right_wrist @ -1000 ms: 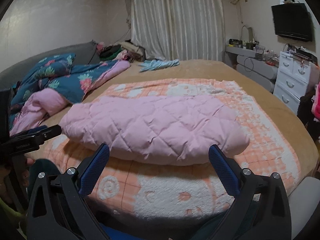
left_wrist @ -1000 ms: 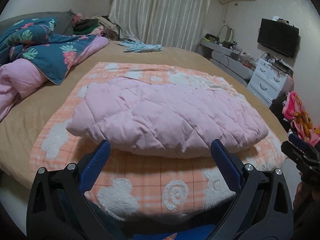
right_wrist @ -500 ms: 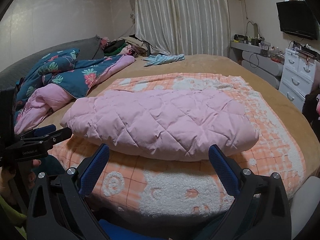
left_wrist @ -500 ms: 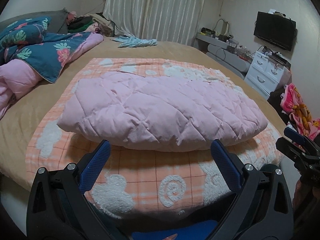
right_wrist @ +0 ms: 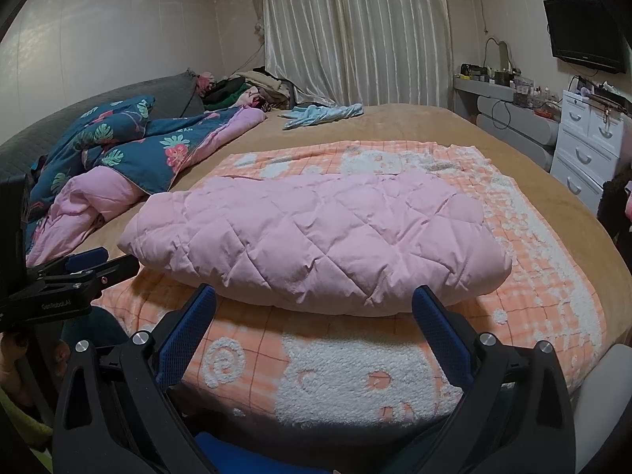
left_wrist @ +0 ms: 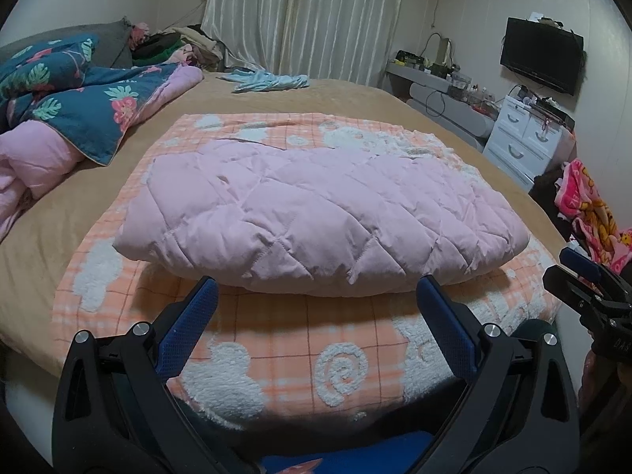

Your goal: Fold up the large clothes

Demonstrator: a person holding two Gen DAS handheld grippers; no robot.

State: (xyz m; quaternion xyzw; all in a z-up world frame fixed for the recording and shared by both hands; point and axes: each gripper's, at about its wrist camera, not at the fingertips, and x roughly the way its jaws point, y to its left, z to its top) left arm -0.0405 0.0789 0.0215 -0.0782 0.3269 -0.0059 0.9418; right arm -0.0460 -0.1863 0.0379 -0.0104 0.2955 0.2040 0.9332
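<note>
Your left gripper [left_wrist: 316,304] is spread wide w/ nothing between the blue pads [left_wrist: 189,328]; it hangs just short of the near edge of the pink quilted coat [left_wrist: 316,217], not touching it. Your right gripper [right_wrist: 314,308] is the same: released, empty, tips just before the coat's near edge.

The coat is the landmark. It lies folded into a puffy oblong bundle across the middle of the orange checked blanket [left_wrist: 300,359], long side facing you. The blanket shows on all sides of the coat, w/ white fluffy figures in the strip between coat and grippers. Under the blanket is the tan bed cover [left_wrist: 343,98].

Left of the coat & apart from it: a bunched teal floral duvet [left_wrist: 79,110] w/ pink lining. Behind the coat, well apart, a light blue garment [left_wrist: 268,81] lies near the curtain [left_wrist: 308,15]. Behind-left of the coat, a clothes pile [right_wrist: 245,93] at the bed's far corner. Right of the coat, off the bed: white drawers [left_wrist: 525,142], a wall TV [left_wrist: 541,59] above them.

In the left wrist view your right gripper pokes in at the right edge, beside the coat's right end & clear of it. In the right wrist view your left gripper sits at the left edge, near the coat's left end, not touching.
</note>
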